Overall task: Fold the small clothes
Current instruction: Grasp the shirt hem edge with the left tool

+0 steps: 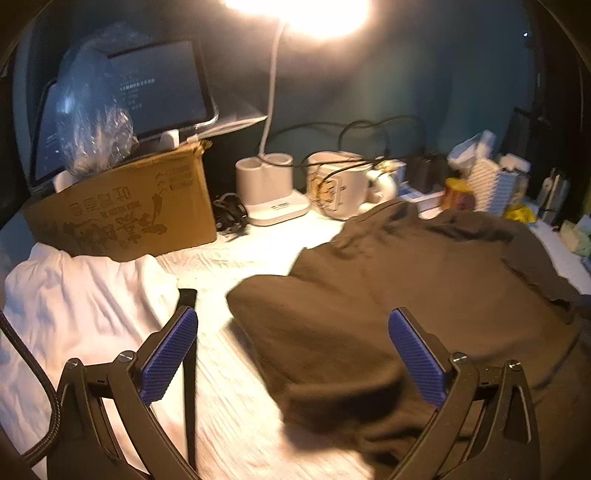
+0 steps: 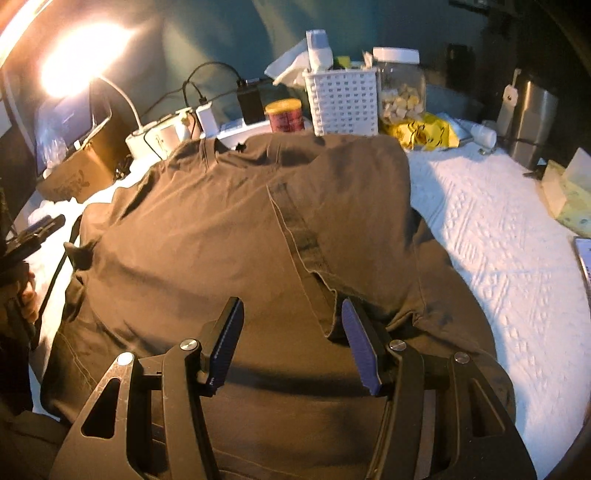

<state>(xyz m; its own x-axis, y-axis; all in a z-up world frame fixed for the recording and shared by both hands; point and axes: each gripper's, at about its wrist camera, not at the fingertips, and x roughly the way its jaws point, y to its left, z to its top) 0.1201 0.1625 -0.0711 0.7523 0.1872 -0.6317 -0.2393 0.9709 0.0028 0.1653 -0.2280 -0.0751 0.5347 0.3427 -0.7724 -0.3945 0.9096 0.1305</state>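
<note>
Brown shirt [image 2: 229, 221] lies spread; bare white cloth [image 2: 498, 236] borders its right edge.

Two garments are counted: one brown T-shirt [image 2: 229, 229] and one white garment [image 1: 74, 314]. Two grippers are seen, the left gripper [image 1: 291, 350] and the right gripper [image 2: 291, 343]. One cardboard box [image 1: 129, 210], one desk lamp [image 1: 273, 192], one white basket [image 2: 343, 103] and one clear jar [image 2: 400, 85] are counted.

- Warm glare is thrown by a desk lamp [image 1: 295, 11] — top centre in the left view, upper left in the right.
- Corners are darkened and bent; motion blur is seen low in the left view.
</note>
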